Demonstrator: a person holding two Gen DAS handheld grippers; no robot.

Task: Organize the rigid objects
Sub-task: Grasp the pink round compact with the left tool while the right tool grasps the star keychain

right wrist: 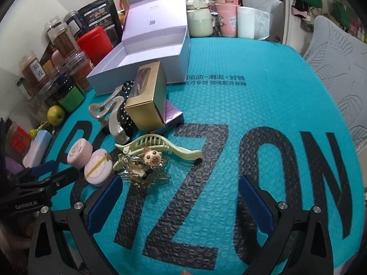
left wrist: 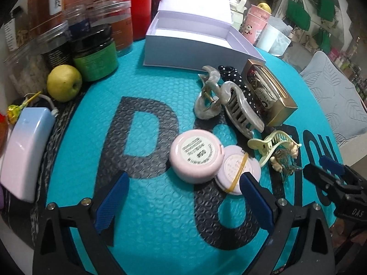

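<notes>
Small rigid toiletries and hair clips, loose on the teal bubble-wrap surface (right wrist: 263, 105), awaiting the open white cardboard box (left wrist: 183, 52).

We hold the left gripper (left wrist: 183, 197) spread and empty, its right finger just beside the two round pink plastic compacts (left wrist: 196, 155); the right gripper (right wrist: 181, 197) spread and empty, near the cream plastic claw clip (right wrist: 158, 146). We judge the compacts light, stiff, slippery: grip across the rim. Clear surface lies to our right; jars crowd the left edge.

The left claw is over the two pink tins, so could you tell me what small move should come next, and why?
Probably lower the open left claw around the banded tin: it lies nearest its fingers, and the white box stands open and empty.
</notes>
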